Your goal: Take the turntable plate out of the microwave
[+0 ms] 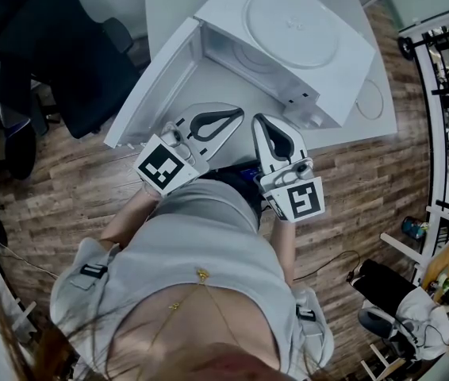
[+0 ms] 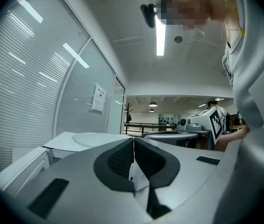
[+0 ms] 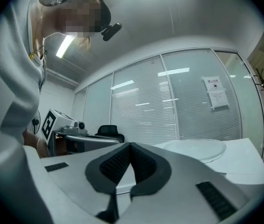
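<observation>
The white microwave [image 1: 320,62] stands on a white table with its door [image 1: 149,86] swung open to the left. A clear round turntable plate [image 1: 292,26] lies flat on top of the microwave; it also shows in the left gripper view [image 2: 92,139] and the right gripper view [image 3: 197,149]. My left gripper [image 1: 239,117] and right gripper [image 1: 258,121] are side by side at the table's near edge, in front of the open cavity. Both are shut with nothing between the pads [image 2: 122,160] [image 3: 115,164]. Neither touches the plate.
A round ring shape [image 1: 371,100] lies on the table [image 1: 351,133] right of the microwave. A black office chair [image 1: 58,46] stands at the left on the wooden floor. A dark railing [image 1: 447,94] runs along the right; a seated person [image 1: 415,312] is at the lower right.
</observation>
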`<state>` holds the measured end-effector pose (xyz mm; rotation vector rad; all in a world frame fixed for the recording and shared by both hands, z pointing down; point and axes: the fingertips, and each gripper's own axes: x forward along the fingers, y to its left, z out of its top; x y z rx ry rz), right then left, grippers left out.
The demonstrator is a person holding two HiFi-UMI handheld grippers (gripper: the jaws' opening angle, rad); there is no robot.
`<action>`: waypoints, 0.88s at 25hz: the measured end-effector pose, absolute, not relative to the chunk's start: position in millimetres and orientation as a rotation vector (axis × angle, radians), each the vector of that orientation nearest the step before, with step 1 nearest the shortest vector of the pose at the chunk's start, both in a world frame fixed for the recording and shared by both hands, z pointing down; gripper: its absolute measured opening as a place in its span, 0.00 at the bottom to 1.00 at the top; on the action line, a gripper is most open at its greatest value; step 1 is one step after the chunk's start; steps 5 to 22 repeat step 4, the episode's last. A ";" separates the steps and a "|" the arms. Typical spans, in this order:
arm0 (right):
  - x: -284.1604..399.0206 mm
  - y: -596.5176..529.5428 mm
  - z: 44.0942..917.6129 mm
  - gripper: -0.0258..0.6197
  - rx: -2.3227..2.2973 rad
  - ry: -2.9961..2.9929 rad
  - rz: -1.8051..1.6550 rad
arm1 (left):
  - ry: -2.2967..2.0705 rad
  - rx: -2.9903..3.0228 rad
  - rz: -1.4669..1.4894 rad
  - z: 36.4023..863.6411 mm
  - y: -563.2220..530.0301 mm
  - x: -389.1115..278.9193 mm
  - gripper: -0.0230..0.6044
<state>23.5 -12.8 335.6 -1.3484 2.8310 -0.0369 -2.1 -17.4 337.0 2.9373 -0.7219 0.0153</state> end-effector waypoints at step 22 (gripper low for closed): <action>25.2 -12.9 337.2 0.07 -1.358 2.831 -0.044 | -0.726 2.932 0.020 338.0 -17.8 -2.0 0.09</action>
